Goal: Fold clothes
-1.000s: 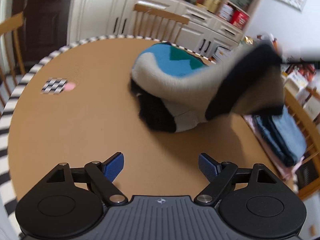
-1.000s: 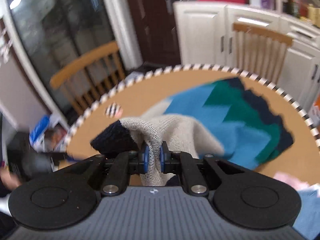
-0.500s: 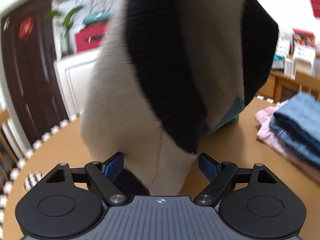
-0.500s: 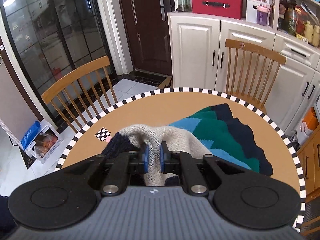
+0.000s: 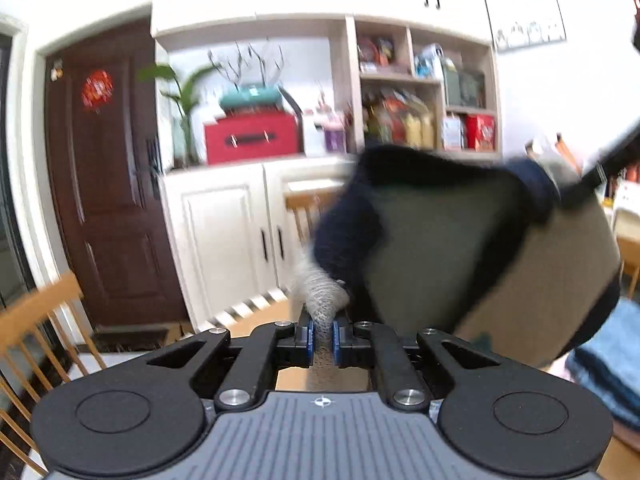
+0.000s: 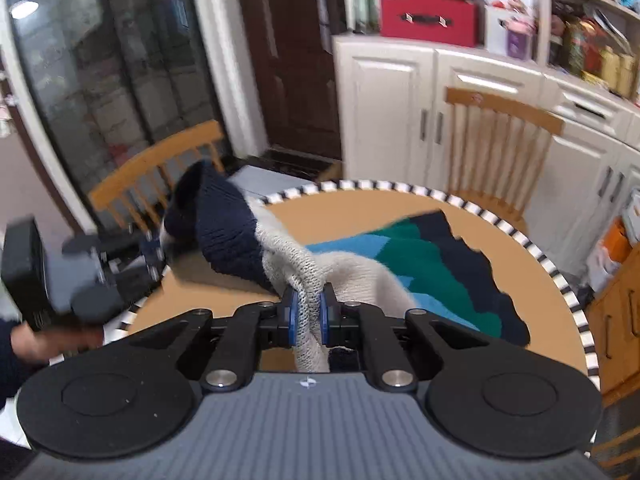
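- While both grippers are lifted above the counter (image 6: 532, 280), the left gripper (image 5: 322, 338) has its fingers (image 5: 306, 336) pinched narrow on a beige knit fold of the sweater (image 5: 460, 248).
- Close in front of the right wrist camera, the right gripper (image 6: 307, 318) likewise has its fingers (image 6: 291, 320) clamped narrow on a bunched beige fold of the same sweater (image 6: 420, 264).
- Just past the right gripper, a navy cuff (image 6: 224, 224) of the sweater stretches left toward the left gripper (image 6: 154, 254), which a hand (image 6: 44, 340) carries at the counter's left edge.
- Beyond that, the sweater's body, with blue, green and navy zigzag bands, trails down onto the round brown counter with its black-and-white checked rim.
- From the left wrist, the lifted sweater shows as a blurred beige panel edged in navy, hanging in the air to the right.
- Low at that view's right edge lies folded blue clothing (image 5: 608, 364).
- Farther back stand wooden chairs (image 6: 504, 140), white cabinets (image 6: 384, 112), a red box (image 6: 428, 16) and a dark door (image 5: 104, 168).
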`<state>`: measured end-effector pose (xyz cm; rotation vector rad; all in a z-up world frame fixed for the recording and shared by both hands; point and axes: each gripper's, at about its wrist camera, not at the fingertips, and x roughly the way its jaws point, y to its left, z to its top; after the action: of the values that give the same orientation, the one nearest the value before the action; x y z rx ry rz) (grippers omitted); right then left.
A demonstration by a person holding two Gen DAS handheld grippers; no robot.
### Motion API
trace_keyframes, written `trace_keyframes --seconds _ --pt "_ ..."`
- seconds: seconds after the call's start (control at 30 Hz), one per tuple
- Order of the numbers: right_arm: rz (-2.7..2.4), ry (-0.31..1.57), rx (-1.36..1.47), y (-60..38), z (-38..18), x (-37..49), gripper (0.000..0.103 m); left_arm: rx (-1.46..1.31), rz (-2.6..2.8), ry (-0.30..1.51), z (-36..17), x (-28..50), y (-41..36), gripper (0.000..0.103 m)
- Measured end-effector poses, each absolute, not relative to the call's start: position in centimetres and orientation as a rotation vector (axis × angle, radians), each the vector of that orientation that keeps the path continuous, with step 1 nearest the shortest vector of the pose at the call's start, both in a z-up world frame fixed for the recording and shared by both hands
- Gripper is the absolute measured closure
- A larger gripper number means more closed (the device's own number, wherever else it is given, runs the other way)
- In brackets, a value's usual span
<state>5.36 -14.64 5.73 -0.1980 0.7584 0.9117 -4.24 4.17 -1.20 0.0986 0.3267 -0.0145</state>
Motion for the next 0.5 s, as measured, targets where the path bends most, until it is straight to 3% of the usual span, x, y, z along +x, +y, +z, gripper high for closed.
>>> trace_keyframes --seconds 0.23,0.5 --pt "0.999 0.622 -0.131 -18.0 12.9 2.7 0.092 0.119 0.006 0.189 8.5 -9.6 4.4 0.094" --pt "1.006 0.367 -0.232 -20.7 23.6 -1.8 0.092 0.293 0.023 -0.030 24.2 -17.0 -1.3 0.093"
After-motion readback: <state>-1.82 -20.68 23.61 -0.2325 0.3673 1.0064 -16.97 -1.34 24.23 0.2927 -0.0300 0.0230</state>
